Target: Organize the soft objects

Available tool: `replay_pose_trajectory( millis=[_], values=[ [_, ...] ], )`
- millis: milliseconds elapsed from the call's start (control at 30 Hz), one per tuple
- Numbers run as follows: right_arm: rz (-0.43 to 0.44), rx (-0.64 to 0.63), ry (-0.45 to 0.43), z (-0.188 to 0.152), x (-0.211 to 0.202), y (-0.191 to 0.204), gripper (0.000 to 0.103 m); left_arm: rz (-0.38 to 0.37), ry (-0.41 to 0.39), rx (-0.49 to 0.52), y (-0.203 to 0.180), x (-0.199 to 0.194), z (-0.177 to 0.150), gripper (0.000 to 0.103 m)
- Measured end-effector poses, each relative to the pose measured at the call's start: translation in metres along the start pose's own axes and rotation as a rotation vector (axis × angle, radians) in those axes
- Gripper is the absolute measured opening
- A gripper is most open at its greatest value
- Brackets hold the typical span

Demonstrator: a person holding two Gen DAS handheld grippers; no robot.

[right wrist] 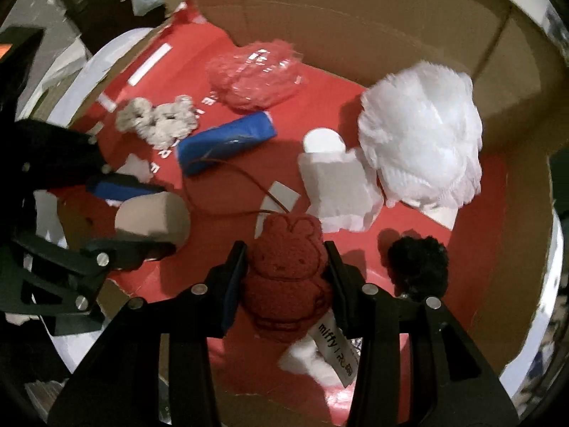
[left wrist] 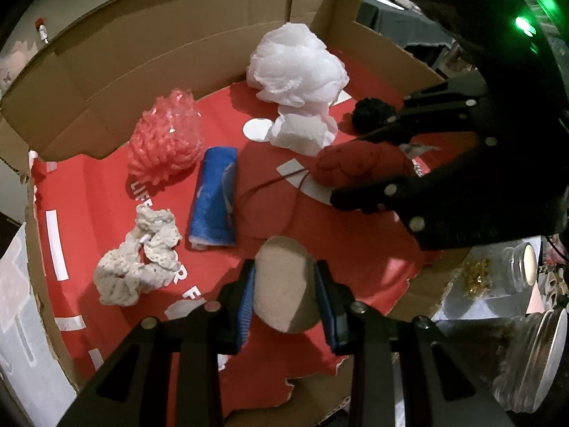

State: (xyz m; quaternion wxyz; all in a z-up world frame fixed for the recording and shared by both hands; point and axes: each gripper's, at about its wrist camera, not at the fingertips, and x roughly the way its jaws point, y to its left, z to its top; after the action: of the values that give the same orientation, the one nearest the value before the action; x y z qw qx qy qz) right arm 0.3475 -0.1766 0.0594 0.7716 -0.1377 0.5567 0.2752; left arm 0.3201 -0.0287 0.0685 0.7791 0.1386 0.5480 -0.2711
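**A:** Left wrist view first. Left gripper (left wrist: 284,297) clamped on a beige foam sponge (left wrist: 284,284), blue pads squeezing both flanks, held just above the red liner (left wrist: 355,249) of the cardboard box (left wrist: 106,53). Looks featherlight and squashy, probably springs back once let go. Already gripped across the middle, which seems the right spot. Further in: pink mesh pouf (left wrist: 163,138), rolled blue cloth (left wrist: 213,199), cream crochet scrunchie (left wrist: 138,256), white mesh pouf (left wrist: 298,64) touching a white sponge block (left wrist: 302,133), small black pompom (left wrist: 371,114)

**B:** And over on the right side of that view?

**A:** Right gripper (left wrist: 355,170) closed on a red bunny sponge (left wrist: 362,165), thin red cord trailing off onto the liner

**B:** Right wrist view then?

**A:** Same story up close. Right gripper (right wrist: 284,284) pinching the red bunny sponge (right wrist: 284,284) at the waist, paper tag hanging underneath. Soft, light, rough-textured, so unlikely to slip; cord might snag on the rolled blue cloth (right wrist: 227,142) though. Left gripper (right wrist: 142,224) off to the left with the beige foam sponge (right wrist: 153,220)

**B:** Surface and room?

**A:** Slick printed red liner (right wrist: 462,249), torn at the near edge, tall cardboard walls around. Dim cluttered room beyond, glass jars (left wrist: 526,267) just outside the box
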Motion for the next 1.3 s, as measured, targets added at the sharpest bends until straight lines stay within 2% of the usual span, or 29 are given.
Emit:
replay_pose_trajectory(
  millis=[133,433,600,700,800,867,967,1033,1167,1300],
  values=[
    [0.034,0.003,0.033,-0.002,0.005,0.001,0.043,0.004,0.016,0.002,0.000,0.007,0.002,0.036],
    [0.079,-0.003,0.048,0.001,0.006,0.003,0.044,0.008,0.019,-0.026,0.010,0.013,0.006,0.040],
    [0.093,-0.002,0.052,0.003,0.011,0.010,0.049,0.003,0.014,-0.037,0.011,0.013,0.005,0.042],
    [0.083,-0.002,0.045,0.001,0.008,0.013,0.057,-0.001,-0.003,-0.050,0.012,0.008,0.003,0.046],
    [0.071,0.011,0.007,-0.003,-0.006,0.013,0.062,-0.007,-0.040,-0.071,0.012,-0.004,0.000,0.053],
    [0.058,0.036,-0.024,-0.007,-0.020,0.005,0.074,-0.007,-0.084,-0.095,0.012,-0.017,-0.003,0.066],
    [0.030,0.072,-0.078,-0.014,-0.041,0.005,0.078,-0.011,-0.140,-0.134,0.010,-0.035,-0.008,0.077],
    [0.021,0.106,-0.107,-0.021,-0.052,0.005,0.082,-0.009,-0.174,-0.162,0.007,-0.044,-0.013,0.080],
    [-0.052,0.173,-0.165,-0.039,-0.071,0.011,0.083,-0.005,-0.226,-0.242,0.004,-0.054,-0.023,0.088],
    [-0.102,0.240,-0.184,-0.052,-0.073,0.013,0.083,0.027,-0.246,-0.310,0.000,-0.055,-0.029,0.091]
  ],
)
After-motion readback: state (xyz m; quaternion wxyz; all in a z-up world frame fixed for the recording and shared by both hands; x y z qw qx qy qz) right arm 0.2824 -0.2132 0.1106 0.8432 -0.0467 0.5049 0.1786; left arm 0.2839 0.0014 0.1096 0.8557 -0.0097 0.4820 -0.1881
